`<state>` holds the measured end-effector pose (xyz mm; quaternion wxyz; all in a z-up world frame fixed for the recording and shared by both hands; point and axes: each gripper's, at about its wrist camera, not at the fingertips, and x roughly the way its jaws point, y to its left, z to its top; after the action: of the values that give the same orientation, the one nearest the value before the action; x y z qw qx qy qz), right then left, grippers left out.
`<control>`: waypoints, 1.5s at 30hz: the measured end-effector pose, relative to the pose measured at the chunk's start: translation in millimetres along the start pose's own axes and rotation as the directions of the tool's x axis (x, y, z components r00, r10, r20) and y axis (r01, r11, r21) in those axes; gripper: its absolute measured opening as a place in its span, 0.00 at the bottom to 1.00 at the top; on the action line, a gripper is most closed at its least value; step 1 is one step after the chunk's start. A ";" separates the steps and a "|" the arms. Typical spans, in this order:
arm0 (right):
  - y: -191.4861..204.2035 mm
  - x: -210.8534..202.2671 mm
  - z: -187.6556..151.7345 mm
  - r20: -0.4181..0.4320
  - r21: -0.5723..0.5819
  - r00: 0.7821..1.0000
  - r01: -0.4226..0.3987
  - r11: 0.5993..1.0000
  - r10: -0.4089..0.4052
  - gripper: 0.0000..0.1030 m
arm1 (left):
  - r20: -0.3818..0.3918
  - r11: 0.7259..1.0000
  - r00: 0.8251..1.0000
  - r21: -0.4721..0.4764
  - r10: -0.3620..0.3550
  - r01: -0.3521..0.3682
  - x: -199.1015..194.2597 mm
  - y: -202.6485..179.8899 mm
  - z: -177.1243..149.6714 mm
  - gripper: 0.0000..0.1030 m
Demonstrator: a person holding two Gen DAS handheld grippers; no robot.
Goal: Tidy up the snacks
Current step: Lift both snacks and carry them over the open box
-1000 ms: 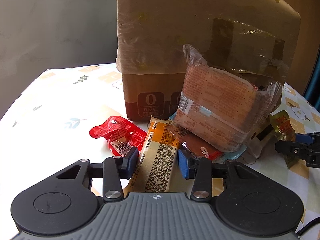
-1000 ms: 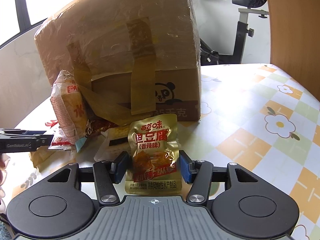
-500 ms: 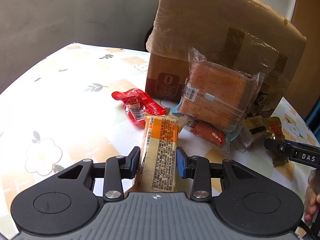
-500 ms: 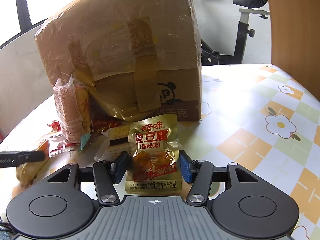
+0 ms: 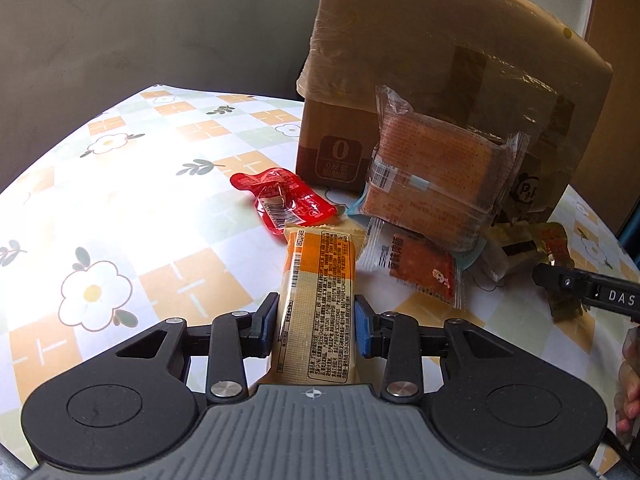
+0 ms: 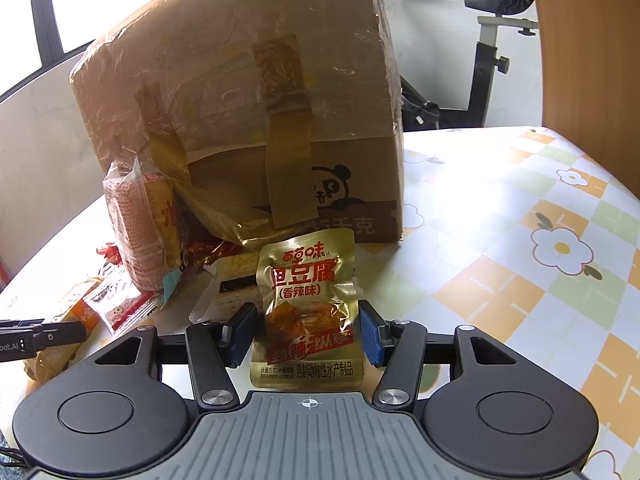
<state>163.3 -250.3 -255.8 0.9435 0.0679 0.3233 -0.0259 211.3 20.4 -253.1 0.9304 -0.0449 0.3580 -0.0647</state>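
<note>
Left hand-held gripper (image 5: 316,322) clamped on orange snack bar (image 5: 318,304); right hand-held gripper (image 6: 308,334) pinching gold tofu pouch (image 6: 308,300).
Slick wrappers — slippage likely; pouch gripped along crumpled edges — possible drop onto worktop (image 6: 500,240).

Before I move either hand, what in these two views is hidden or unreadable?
- Left wrist view: near end of the orange bar hidden under the left gripper.
- Left wrist view: right gripper cut off by the frame edge.
- Right wrist view: snacks behind the biscuit pack hidden by it and the cardboard box.
- Right wrist view: left side of the table washed out by glare.
</note>
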 end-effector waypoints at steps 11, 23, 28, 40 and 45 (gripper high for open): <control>-0.2 -0.6 -0.2 0.004 0.002 1.000 -0.001 1.000 0.001 0.48 | 0.129 0.999 0.990 -0.014 0.053 -0.052 -26.5 -4.4 5.9 0.38; 1.5 -35.3 15.0 0.101 0.012 0.995 0.016 1.000 -0.017 0.48 | 0.253 0.996 0.967 0.079 0.006 -0.027 -56.4 -21.2 22.0 0.38; 1.0 -66.0 44.6 0.203 0.014 0.979 -0.003 1.000 0.000 0.48 | 0.330 0.998 0.943 0.061 -0.039 0.020 -78.7 -19.1 50.6 0.38; 5.2 -108.8 160.7 0.355 -0.066 0.921 -0.145 0.987 0.159 0.48 | 0.475 0.976 0.853 0.123 -0.217 0.179 -116.2 -57.6 151.2 0.38; 9.5 -81.4 215.3 0.320 -0.162 0.935 -0.105 0.981 0.153 0.48 | 0.460 0.963 0.846 0.146 -0.269 0.227 -76.6 -94.0 195.7 0.38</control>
<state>230.5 -271.7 -36.4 0.9864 0.0161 0.1564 0.0484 278.1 -53.5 -45.5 0.9744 -0.0649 0.1069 -0.1867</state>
